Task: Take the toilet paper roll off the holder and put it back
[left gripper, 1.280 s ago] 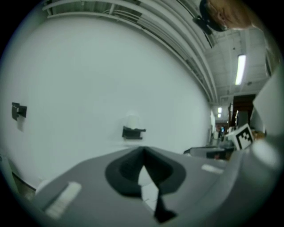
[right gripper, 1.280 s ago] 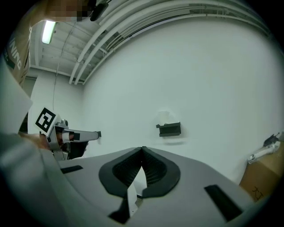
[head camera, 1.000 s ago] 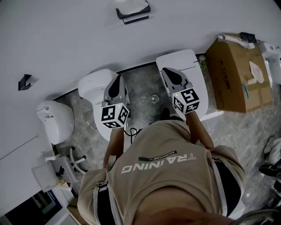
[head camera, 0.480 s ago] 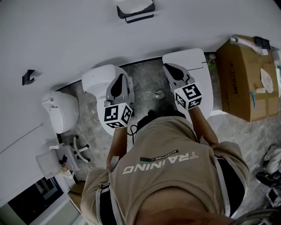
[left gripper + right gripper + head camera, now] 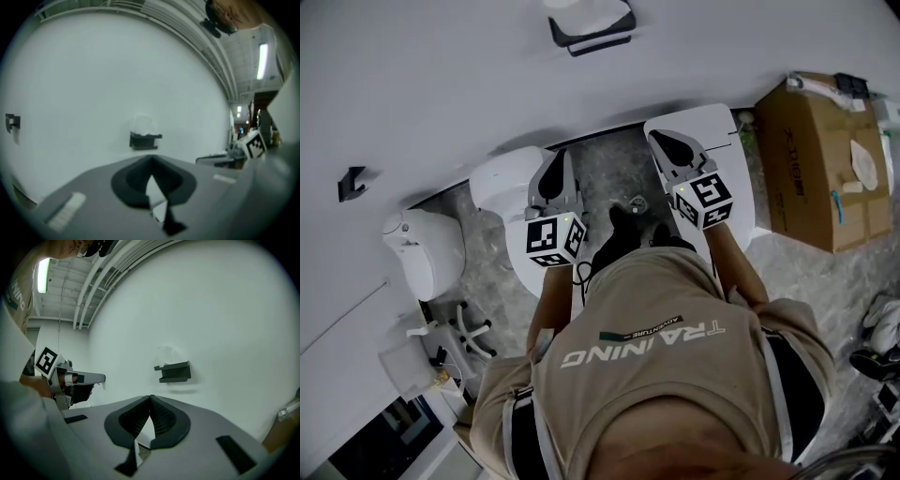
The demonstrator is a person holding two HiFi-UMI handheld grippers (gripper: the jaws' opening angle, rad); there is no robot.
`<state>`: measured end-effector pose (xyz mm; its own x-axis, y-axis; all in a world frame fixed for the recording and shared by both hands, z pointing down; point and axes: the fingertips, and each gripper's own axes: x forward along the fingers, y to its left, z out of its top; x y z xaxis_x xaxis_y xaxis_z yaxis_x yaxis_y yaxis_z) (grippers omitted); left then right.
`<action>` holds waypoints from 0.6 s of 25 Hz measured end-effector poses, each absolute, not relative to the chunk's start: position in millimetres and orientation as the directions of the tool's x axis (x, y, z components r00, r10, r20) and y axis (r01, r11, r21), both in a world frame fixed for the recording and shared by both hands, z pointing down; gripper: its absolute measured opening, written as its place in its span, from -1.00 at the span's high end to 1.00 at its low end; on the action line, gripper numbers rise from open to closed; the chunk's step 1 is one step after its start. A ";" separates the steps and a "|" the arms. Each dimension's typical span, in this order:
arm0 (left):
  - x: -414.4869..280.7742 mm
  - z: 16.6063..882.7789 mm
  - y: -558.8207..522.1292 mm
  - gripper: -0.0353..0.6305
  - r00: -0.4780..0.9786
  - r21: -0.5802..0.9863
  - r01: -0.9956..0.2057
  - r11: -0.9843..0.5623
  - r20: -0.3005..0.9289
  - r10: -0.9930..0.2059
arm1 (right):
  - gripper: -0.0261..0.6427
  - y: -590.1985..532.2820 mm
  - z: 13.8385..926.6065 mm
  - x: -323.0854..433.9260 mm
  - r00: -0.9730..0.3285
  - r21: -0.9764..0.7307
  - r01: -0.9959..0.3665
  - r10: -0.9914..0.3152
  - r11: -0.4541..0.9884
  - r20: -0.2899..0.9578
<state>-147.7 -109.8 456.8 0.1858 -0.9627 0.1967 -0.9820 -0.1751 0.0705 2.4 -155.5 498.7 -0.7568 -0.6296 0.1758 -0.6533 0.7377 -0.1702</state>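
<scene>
Left gripper (image 5: 151, 164) and right gripper (image 5: 151, 401) both closed, empty.
Toilet paper roll (image 5: 143, 124) sits on black holder (image 5: 143, 140) on white wall (image 5: 84, 84), well apart from both grippers.

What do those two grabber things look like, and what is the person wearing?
The left gripper and right gripper are grey wedges with black ridged pads tapering to a point. Each carries a white cube with black square markers. The person wears a tan short-sleeved shirt printed TRAINING.
</scene>
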 end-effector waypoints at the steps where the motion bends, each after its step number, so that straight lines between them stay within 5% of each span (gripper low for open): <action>1: -151.1 454.4 -115.7 0.88 0.200 0.070 -0.979 -0.190 0.189 -0.961 | 0.89 -158.4 494.9 -0.8 -0.747 -0.164 -0.664 -0.642 0.729 0.173; 15: -199.0 457.6 -173.5 0.88 0.408 0.089 -0.913 -0.399 0.161 -0.899 | 0.89 -173.0 482.3 -46.0 -0.618 -0.103 -0.785 -0.761 0.611 0.199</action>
<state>-199.0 -173.5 457.6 0.4081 -0.8987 0.1607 -0.9128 -0.3985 0.0895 -46.0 -173.0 482.3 -0.6182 -0.7605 0.1986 -0.7848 0.6110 -0.1032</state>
